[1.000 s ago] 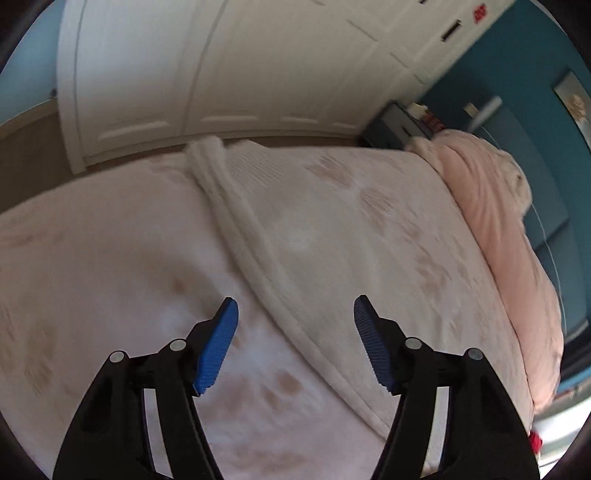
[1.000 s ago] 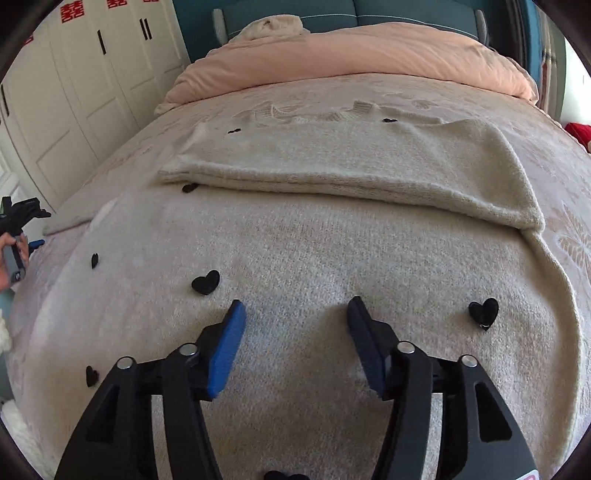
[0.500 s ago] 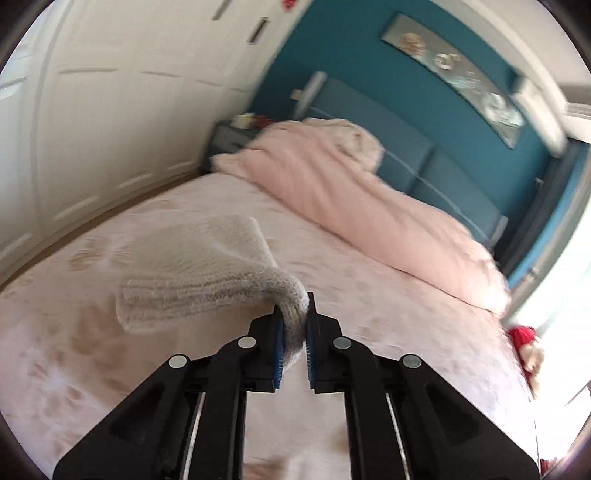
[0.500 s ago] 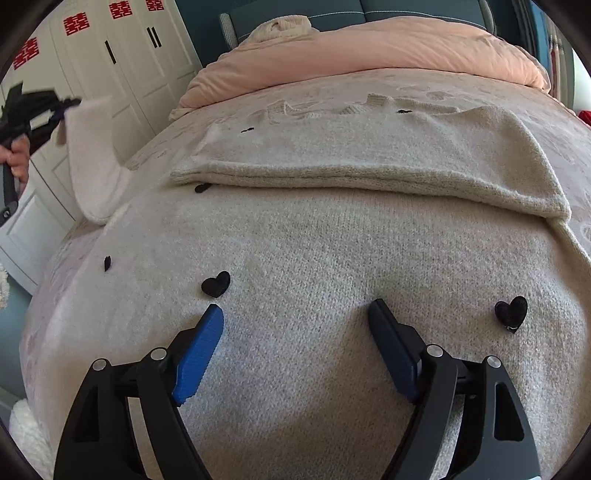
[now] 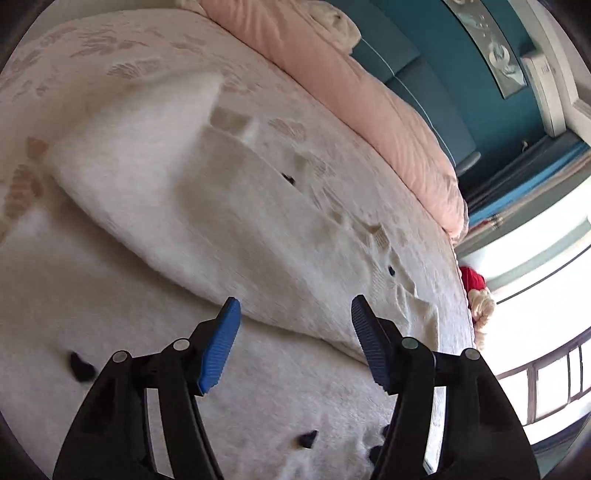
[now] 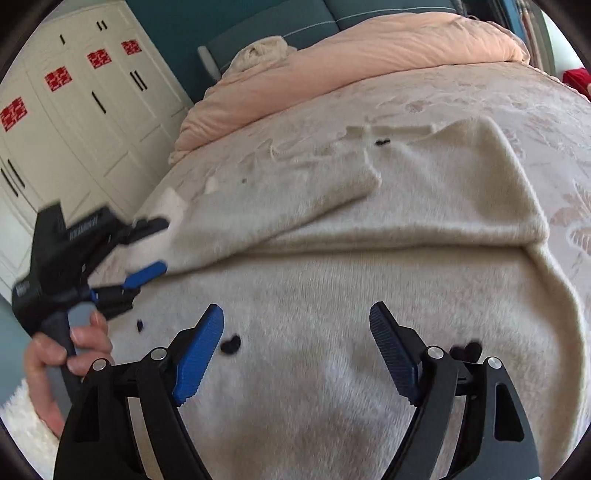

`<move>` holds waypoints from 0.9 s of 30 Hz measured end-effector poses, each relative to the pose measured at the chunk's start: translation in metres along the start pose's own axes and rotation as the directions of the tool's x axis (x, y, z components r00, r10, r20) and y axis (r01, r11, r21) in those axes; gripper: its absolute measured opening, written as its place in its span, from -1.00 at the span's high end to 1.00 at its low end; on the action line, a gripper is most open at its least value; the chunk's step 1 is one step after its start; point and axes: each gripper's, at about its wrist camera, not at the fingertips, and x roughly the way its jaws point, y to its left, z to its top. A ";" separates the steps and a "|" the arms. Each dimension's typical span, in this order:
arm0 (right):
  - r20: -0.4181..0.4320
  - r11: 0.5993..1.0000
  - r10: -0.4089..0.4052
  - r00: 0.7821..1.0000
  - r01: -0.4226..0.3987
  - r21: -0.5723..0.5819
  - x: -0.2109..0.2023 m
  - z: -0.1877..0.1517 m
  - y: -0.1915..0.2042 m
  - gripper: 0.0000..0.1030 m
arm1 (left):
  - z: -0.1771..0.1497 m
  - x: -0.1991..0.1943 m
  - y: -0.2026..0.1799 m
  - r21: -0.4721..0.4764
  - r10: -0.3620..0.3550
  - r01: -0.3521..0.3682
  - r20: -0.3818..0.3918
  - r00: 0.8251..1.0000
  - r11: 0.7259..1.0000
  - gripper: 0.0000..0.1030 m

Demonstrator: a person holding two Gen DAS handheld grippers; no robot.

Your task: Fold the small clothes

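Observation:
A cream knit sweater (image 6: 325, 266) with small black hearts (image 6: 231, 345) lies spread on the bed. Its left sleeve (image 6: 280, 195) is folded across the upper body, over the other folded sleeve (image 6: 461, 192). In the left wrist view the folded sleeve (image 5: 147, 158) lies ahead of my left gripper (image 5: 294, 301). Its jaws are opening and nothing is between them. The right wrist view shows that left gripper (image 6: 155, 247) beside the sleeve's edge, held by a hand (image 6: 55, 354). My right gripper (image 6: 296, 308) hovers open over the sweater's lower body, empty.
A pink duvet (image 6: 369, 62) is bunched at the head of the bed against a teal headboard (image 6: 258, 22). White wardrobe doors (image 6: 74, 110) stand to the left. A red plush toy (image 5: 472, 278) sits at the bed's far edge by a bright window (image 5: 546, 369).
My left gripper shut on the left sleeve, carried it across onto the sweater's body, then let go and opened. The right gripper opened wider and lifted a little.

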 end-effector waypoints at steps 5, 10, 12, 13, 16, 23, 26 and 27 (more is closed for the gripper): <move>-0.032 0.979 -0.005 0.999 0.011 0.203 0.038 0.061 -0.029 -0.54 | 0.051 -0.021 0.069 -0.171 0.092 -0.080 0.063 0.994 0.982 -0.35; -0.108 0.955 -0.093 0.990 0.119 0.271 0.088 0.079 -0.032 -0.56 | 0.060 -0.032 0.108 -0.355 0.081 -0.046 0.084 0.993 0.934 -0.35; -0.094 0.960 -0.114 0.989 0.134 0.245 0.094 0.082 -0.024 -0.44 | 0.058 -0.033 0.112 -0.393 0.063 -0.023 0.089 0.994 0.919 -0.35; -0.097 0.962 -0.115 0.989 0.136 0.236 0.097 0.083 -0.020 -0.35 | 0.057 -0.033 0.110 -0.407 0.055 -0.013 0.092 0.994 0.913 -0.35; -0.102 0.962 -0.107 0.989 0.129 0.241 0.100 0.085 -0.016 0.06 | 0.052 -0.046 0.102 -0.421 0.034 0.016 0.110 0.993 0.907 -0.35; -0.012 0.974 0.033 0.999 -0.030 0.223 0.077 0.117 0.011 0.85 | 0.052 -0.025 0.113 -0.501 0.031 0.002 0.057 0.998 0.865 -0.30; 0.147 0.982 0.111 0.983 -0.131 0.135 0.021 0.148 0.033 0.87 | 0.073 -0.025 0.111 -0.491 0.030 0.031 0.116 0.993 0.871 0.34; 0.195 0.988 0.105 0.975 -0.126 0.095 0.004 0.152 0.035 0.87 | 0.080 -0.026 0.110 -0.475 0.036 0.031 0.133 0.990 0.879 0.52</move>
